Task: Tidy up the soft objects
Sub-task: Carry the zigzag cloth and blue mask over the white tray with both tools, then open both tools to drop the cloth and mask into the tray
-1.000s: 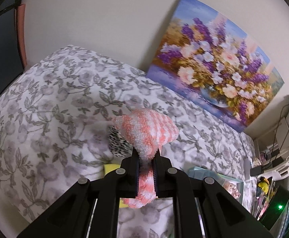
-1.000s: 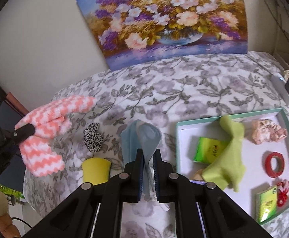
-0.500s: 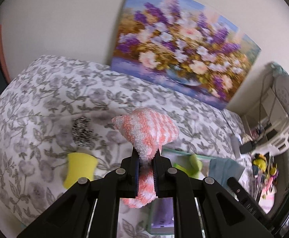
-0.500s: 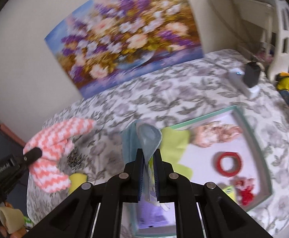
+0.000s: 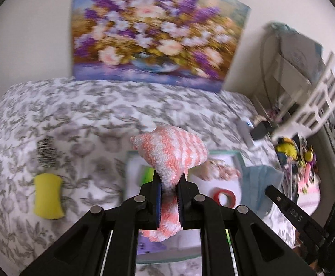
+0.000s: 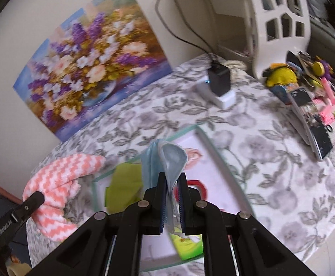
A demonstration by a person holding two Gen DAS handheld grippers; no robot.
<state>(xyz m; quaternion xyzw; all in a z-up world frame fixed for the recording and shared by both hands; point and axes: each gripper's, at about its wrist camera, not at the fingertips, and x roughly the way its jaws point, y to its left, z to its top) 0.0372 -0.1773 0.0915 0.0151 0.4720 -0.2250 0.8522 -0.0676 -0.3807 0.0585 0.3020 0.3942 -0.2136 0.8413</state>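
Looks like this one's somewhere in the middle. The left tool [image 5: 169, 189] is clamped on a fluffy orange-and-white zigzag sock [image 5: 172, 151], held up in the air over the near-left part of the shallow white tray with the teal rim [image 5: 238, 155]. The right tool [image 6: 172, 188] is pinched shut on a light blue folded cloth [image 6: 165, 161], also hanging above the tray and not set down.

Already in the tray, as far as I can tell: a lime green cloth [image 6: 123, 184], a pinkish crumpled fabric thing [image 5: 222, 170], a red ring-shaped band [image 5: 223, 197] and a green packet [image 6: 187, 243] at the near edge. So some sorting seems done.

Still lying out on the floral grey-and-white bedspread [image 5: 87, 115]: a yellow sponge [image 5: 48, 199] and a black-and-white speckled scrunchie [image 5: 46, 151], well to the left of the tray. My guess is those two are left, plus the two pieces now in the tools.

View differences: only the left wrist camera shows the sponge and scrunchie. The right one hides them behind the sock, but it shows the green cloth properly, plus a black charger on a white block [image 6: 219, 84] and the pile of toys at the bed's right edge. Both are pretty blurry.
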